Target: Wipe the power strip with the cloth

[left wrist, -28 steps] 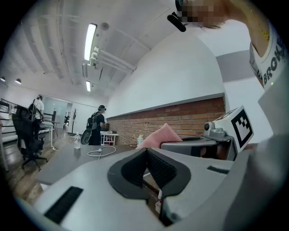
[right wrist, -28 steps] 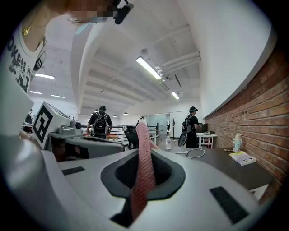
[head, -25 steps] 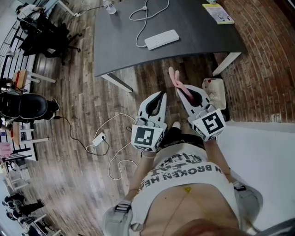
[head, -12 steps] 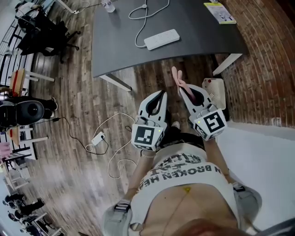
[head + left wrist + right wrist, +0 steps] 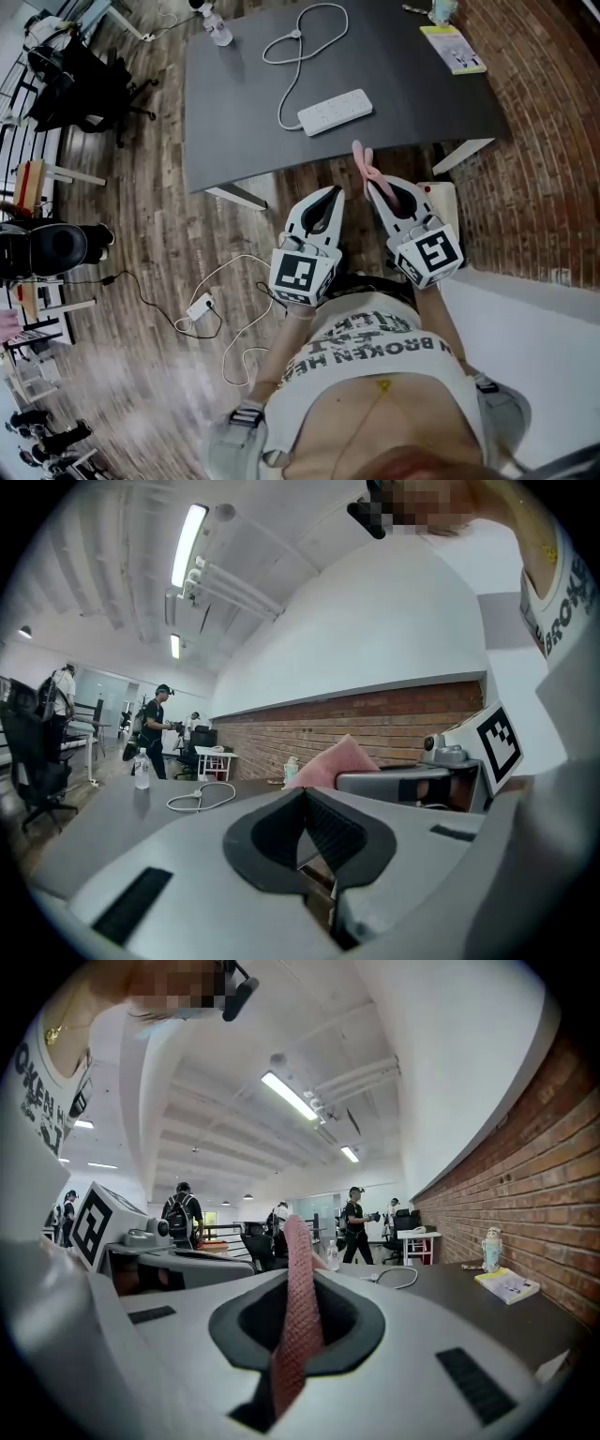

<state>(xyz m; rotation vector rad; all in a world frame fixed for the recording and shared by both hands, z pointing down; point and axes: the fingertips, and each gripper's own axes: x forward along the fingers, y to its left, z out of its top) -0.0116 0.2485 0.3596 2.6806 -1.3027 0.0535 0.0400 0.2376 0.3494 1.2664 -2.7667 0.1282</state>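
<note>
My right claw (image 5: 373, 185) clamps the cloth (image 5: 360, 159); left claw (image 5: 335, 194) closed, empty; approach step; next, lower cloth onto the strip (image 5: 335, 112).

A dark grey rectangular table (image 5: 234, 103) is set on a brown wooden plank floor (image 5: 159, 216), beside a red brick wall (image 5: 544, 141). A clear plastic bottle (image 5: 217, 31) is stood at the table's far left corner, and a yellow-and-white booklet (image 5: 453, 47) is laid near its far right edge. A small white adapter with a thin white cord (image 5: 200, 281) is seen on the floor. Black office chairs (image 5: 75, 80) are gathered at the far left.
</note>
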